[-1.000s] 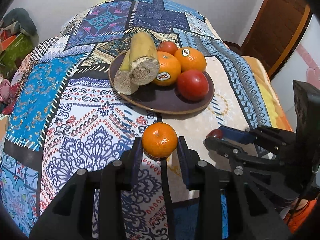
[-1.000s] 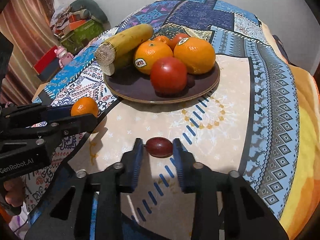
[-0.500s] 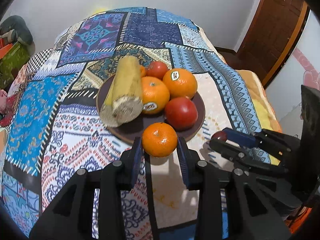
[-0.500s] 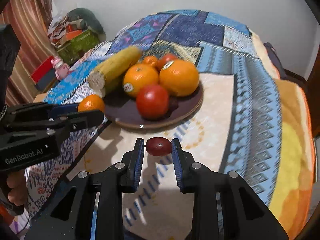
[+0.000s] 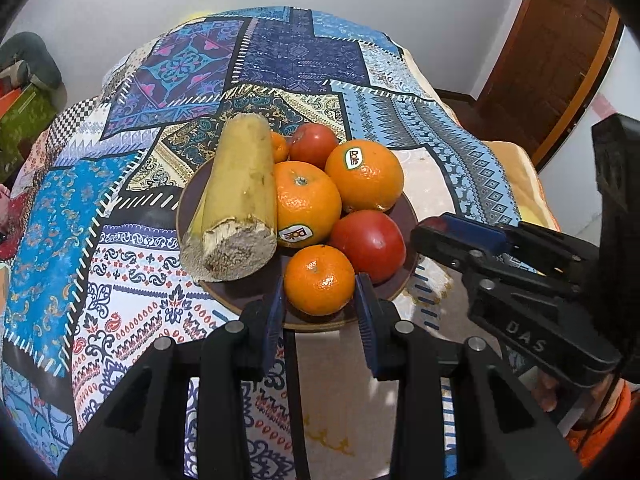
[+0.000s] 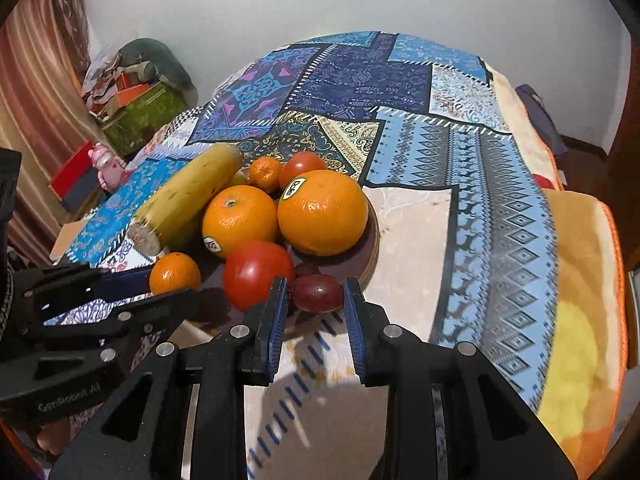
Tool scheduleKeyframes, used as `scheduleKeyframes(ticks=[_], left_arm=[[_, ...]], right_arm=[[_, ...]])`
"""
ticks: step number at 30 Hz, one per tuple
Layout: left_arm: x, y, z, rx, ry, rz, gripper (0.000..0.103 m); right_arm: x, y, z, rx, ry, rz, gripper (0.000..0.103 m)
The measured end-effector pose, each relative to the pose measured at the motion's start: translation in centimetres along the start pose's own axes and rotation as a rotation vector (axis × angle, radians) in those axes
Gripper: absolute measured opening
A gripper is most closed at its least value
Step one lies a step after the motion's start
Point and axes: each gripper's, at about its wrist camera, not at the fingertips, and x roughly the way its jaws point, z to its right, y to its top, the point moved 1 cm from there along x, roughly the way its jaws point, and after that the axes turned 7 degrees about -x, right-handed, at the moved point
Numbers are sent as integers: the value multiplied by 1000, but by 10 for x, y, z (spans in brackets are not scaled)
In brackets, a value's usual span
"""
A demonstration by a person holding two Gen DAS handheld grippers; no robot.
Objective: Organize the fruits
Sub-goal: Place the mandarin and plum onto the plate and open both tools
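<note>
The left claw [image 5: 320,304] is clenched on a small mandarin [image 5: 319,280], both blue pads pressed to its sides, and holds it above the near rim of the brown plate [image 5: 188,204]. In the left wrist view the plate sits at the centre of the patchwork cloth [image 5: 52,208] that covers the counter. On the plate, a thick banana [image 5: 240,196] lies at 9 o'clock with its cut end toward the camera; a stickered orange [image 5: 306,204] sits at the centre, touching the banana. A second, larger orange [image 5: 364,176] with a sticker on top is at 2 o'clock, a red tomato [image 5: 368,246] at 4 o'clock, just beside the held mandarin. Another tomato [image 5: 314,146] and a tiny mandarin [image 5: 279,147] sit at 12 o'clock, behind the others.

The right claw [image 6: 316,300] grips a dark red grape-like fruit [image 6: 317,293] between its pads, at the plate's edge just beside the near tomato. From the left wrist view this claw enters at 3 o'clock, level with the plate's rim.
</note>
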Motion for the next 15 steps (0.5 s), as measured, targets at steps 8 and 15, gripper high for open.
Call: scheduleKeyframes(ticks=[8,15], left_arm=[[13,0,-8,-43,-7,-34,35],[12,0,-10,-55,-28,-37,48]], right_arm=[[12,-1,6,21,8,-23,28],[13,-4,5,24,3,-44,30]])
